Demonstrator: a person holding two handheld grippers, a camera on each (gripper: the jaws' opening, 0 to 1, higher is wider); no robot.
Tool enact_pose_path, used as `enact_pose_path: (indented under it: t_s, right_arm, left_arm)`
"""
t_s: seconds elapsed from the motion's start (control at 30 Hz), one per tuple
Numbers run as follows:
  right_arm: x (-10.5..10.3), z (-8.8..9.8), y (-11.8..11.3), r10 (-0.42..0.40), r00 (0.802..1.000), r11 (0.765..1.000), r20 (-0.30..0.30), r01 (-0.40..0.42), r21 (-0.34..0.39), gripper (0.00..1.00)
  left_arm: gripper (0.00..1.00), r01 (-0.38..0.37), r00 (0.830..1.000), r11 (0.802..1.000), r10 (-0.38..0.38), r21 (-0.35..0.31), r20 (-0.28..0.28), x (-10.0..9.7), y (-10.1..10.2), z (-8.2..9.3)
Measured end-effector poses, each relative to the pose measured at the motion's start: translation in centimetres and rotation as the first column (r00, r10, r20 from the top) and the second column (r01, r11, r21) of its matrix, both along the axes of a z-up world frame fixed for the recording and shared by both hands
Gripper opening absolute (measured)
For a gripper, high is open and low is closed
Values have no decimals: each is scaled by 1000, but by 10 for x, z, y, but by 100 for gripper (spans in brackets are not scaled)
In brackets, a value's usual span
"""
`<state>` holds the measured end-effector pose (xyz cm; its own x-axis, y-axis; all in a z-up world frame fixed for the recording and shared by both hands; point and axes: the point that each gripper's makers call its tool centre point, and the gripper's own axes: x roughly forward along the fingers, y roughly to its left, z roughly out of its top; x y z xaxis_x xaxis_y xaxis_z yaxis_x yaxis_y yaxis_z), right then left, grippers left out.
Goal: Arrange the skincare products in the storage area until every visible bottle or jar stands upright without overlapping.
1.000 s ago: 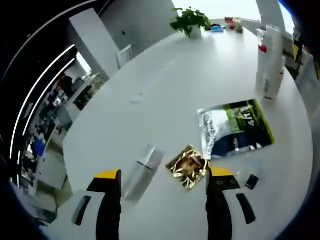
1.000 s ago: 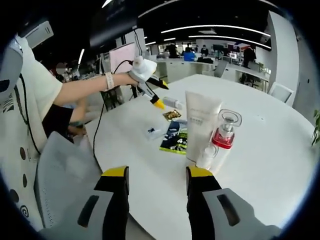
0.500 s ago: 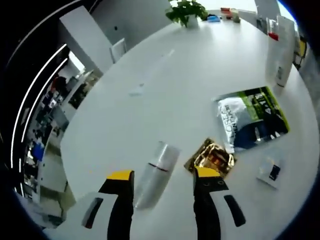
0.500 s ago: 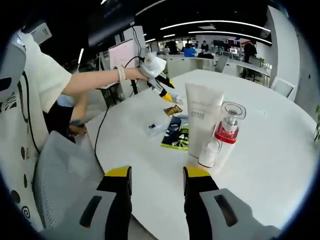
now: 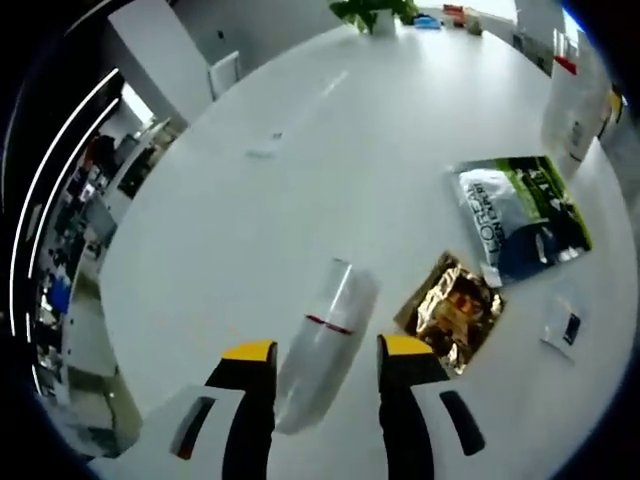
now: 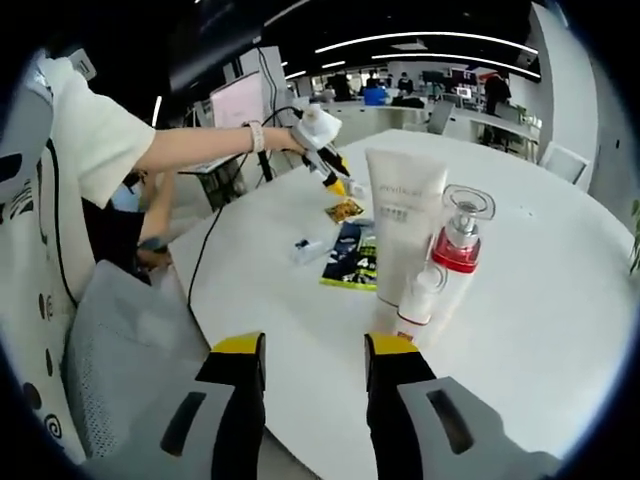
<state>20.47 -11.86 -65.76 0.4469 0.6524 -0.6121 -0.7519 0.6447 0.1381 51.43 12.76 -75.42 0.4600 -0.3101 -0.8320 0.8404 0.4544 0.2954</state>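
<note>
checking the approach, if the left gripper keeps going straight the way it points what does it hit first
Most likely the clear bottle lying on its side on the white table; it sits between the open jaws of the left gripper. The gold sachet lies off to the right, outside that line.

The worktop [image 5: 300, 180] is smooth, matt white. The lying bottle [image 5: 322, 345] looks like frosted plastic. The gold packet [image 5: 450, 312] is shiny, crinkly foil.

Left gripper view looks steeply down, close over the surface [image 5: 300, 180]; right gripper view looks level across it from its edge; both share the green sachet [image 5: 525, 215].
</note>
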Motion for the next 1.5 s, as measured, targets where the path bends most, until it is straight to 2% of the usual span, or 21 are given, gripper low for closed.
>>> enact_pose_path:
  t_s: [0.07, 0.2, 0.23, 0.27, 0.43, 0.47, 0.83, 1.0, 1.13, 1.5]
  right_arm:
    - [0, -1, 0, -2, 1000, 1000, -7, 2, 2, 39]
    - [1, -5, 0, -7, 1000, 1000, -17, 7, -1, 39]
    - [0, -6, 1, -6, 1000, 1000, -18, 6, -2, 38]
    - [0, -6, 2, -3, 1000, 1000, -22, 3, -2, 38]
    - [1, -6, 5, -4, 1000, 1000, -21, 4, 5, 37]
    - [1, -6, 5, -3, 1000, 1000, -20, 3, 5, 37]
    - [0, -9, 9, 14, 1000, 1000, -27, -14, 2, 37]
    - [-1, -10, 11, 20, 999, 1000, -28, -20, 8, 36]
    - [0, -7, 9, 8, 1000, 1000, -28, -7, 22, 35]
    - [-4, -8, 4, 7, 1000, 999, -14, -7, 31, 37]
  left_arm:
    - [33, 1, 1000, 1000, -1, 0, -13, 2, 2, -6]
    - [30, -15, 999, 999, 14, -33, -37, 5, 2, -5]
    - [29, -23, 998, 998, 20, -52, -67, 2, 1, -7]
    - [27, -20, 998, 998, 17, -53, -65, 4, 1, -6]
    - [20, -77, 984, 988, 54, -133, -168, -5, 0, -11]
    - [20, -94, 985, 987, 74, -129, -154, -2, 2, -11]
    - [20, -173, 972, 973, 143, -154, -185, -5, 2, -13]
    - [19, -179, 977, 973, 158, -145, -144, -5, 2, -12]
    - [19, -178, 977, 976, 160, -125, -137, -10, 0, -11]
    - [19, -169, 984, 973, 157, -156, -85, -21, -12, 14]
